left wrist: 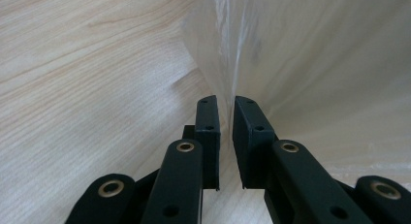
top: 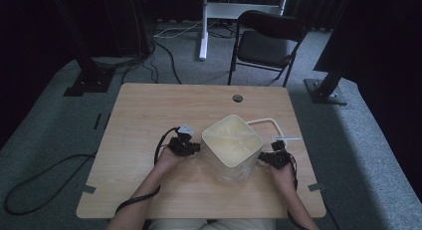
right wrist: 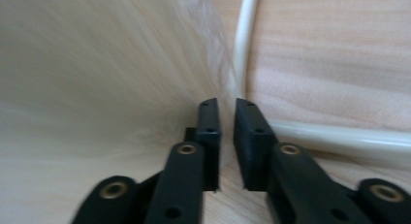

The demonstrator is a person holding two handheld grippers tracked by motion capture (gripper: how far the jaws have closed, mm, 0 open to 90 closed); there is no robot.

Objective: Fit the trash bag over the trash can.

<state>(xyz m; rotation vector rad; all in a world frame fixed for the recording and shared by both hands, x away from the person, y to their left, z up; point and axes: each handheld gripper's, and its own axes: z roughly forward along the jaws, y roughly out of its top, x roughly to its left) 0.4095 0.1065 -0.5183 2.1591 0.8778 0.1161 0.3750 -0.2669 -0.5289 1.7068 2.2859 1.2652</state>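
Two tongs flank a pale bin (top: 232, 148) on the bench (top: 144, 115): left tongs (top: 195, 148) and right tongs (top: 262, 160), each slightly apart, clamping nothing, beside its bag.

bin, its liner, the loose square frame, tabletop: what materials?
Bin: looks like cream plastic, smooth, rounded corners. Liner: thin translucent film, likely plastic; it creases and gathers into a fold by the left gripper. Frame: glossy cream rod, probably plastic too. Tabletop: pale wood-grain, matte; veneer or laminate, can't tell.
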